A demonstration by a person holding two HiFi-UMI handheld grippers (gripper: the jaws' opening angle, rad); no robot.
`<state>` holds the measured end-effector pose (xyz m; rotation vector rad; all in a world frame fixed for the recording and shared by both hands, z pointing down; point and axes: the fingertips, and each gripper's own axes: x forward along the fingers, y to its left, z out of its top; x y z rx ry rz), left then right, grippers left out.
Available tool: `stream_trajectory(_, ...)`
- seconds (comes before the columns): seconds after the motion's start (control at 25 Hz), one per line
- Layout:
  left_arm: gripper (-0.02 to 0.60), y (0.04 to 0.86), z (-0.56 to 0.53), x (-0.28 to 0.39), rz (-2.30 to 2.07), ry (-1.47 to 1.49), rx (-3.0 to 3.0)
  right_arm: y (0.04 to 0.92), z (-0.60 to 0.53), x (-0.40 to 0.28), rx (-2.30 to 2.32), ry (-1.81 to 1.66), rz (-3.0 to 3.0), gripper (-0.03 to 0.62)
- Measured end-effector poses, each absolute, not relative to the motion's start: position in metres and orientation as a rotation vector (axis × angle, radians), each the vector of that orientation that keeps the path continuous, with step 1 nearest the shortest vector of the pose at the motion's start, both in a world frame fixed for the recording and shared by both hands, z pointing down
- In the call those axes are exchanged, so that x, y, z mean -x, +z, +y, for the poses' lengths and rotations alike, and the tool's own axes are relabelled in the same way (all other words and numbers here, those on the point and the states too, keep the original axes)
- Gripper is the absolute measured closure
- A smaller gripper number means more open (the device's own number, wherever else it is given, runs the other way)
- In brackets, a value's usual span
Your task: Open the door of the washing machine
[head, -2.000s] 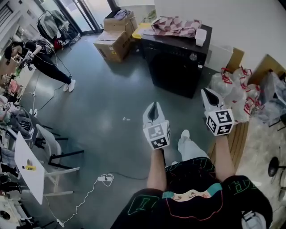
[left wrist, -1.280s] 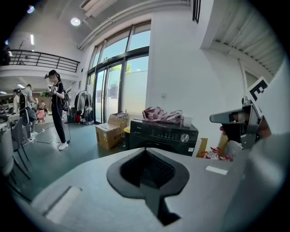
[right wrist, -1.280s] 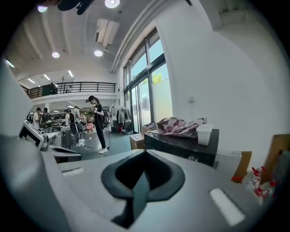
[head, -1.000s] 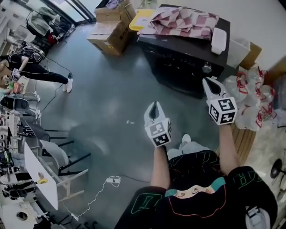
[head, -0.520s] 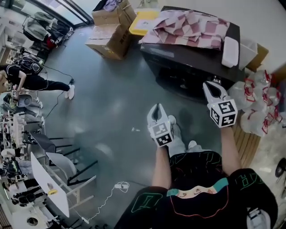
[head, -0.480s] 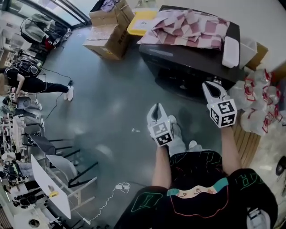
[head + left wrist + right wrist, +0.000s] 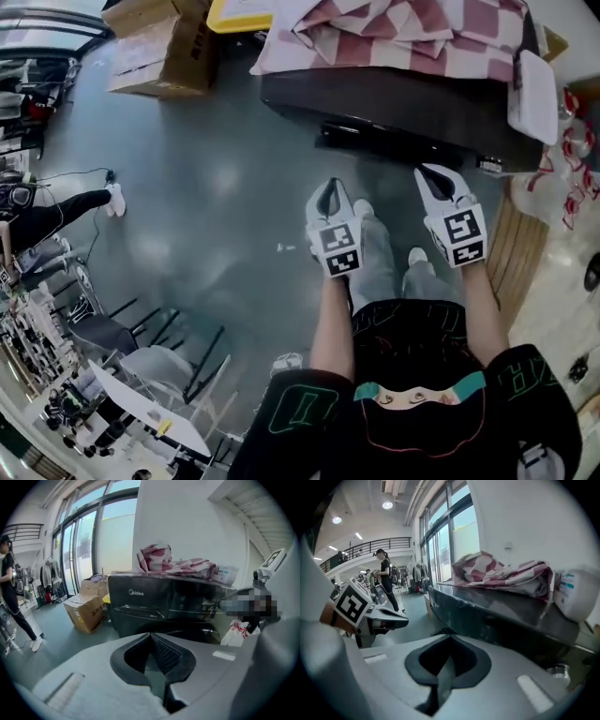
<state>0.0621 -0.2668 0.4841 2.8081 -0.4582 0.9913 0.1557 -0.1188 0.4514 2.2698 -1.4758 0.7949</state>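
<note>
The black washing machine point(image 7: 403, 103) stands in front of me with a red-and-white checked cloth point(image 7: 403, 33) heaped on its top. In the left gripper view its front panel point(image 7: 159, 604) faces me, and the rounded dark door point(image 7: 190, 632) shows just above my gripper's body. My left gripper point(image 7: 327, 190) is shut and empty, over the floor short of the machine's front. My right gripper point(image 7: 433, 175) is also shut and empty, close to the machine's front on the right. In the right gripper view the machine point(image 7: 497, 616) runs along the right, close by.
A white bottle point(image 7: 536, 94) lies on the machine's right top edge. Cardboard boxes point(image 7: 164, 47) stand to the left of the machine. Plastic bags point(image 7: 577, 103) and a wooden pallet point(image 7: 516, 253) are on the right. A person point(image 7: 47, 211) and chairs point(image 7: 141, 347) are far left.
I have stepped closer to the washing machine, which now fills the top of the head view. Both grippers have moved forward and down toward its front, still shut.
</note>
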Motion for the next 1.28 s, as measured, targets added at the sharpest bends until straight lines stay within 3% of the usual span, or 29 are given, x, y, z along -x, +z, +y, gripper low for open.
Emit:
stream_trajectory(0.32, 0.564, 0.575, -0.300, -0.092, -0.142, 1.286, -2.867, 0.502, -0.141, -0.155, -2.120, 0.813, -1.358, 0.578)
stream_trajectory(0.36, 0.540, 0.584, -0.303, -0.094, -0.100, 1.333, -2.864, 0.505, -0.143, -0.156, -2.124, 0.829, -1.348, 0.499)
stream_trajectory(0.4, 0.492, 0.593, -0.305, -0.096, -0.051, 1.372, -2.859, 0.507, -0.146, -0.158, -2.123, 0.843, -1.341, 0.463)
stream_trajectory(0.48, 0.421, 0.608, -0.309, -0.100, 0.056, 1.445, -2.854, 0.512, -0.152, -0.158, -2.074, 0.839, -1.326, 0.461)
stream_trajectory(0.6, 0.370, 0.627, -0.313, -0.108, 0.237, 1.567, -2.888, 0.521, -0.159, -0.159, -1.938, 0.789, -1.284, 0.448)
stream_trajectory(1.08, 0.369, 0.672, -0.321, -0.136, 0.677, 1.772, -3.002, 0.555, -0.176, -0.157, -1.633, 0.748, -1.312, 0.424)
stream_trajectory(1.28, 0.374, 0.674, -0.317, -0.134, 0.636, 1.743, -3.045, 0.556, -0.174, -0.155, -1.597, 0.732, -1.306, 0.425)
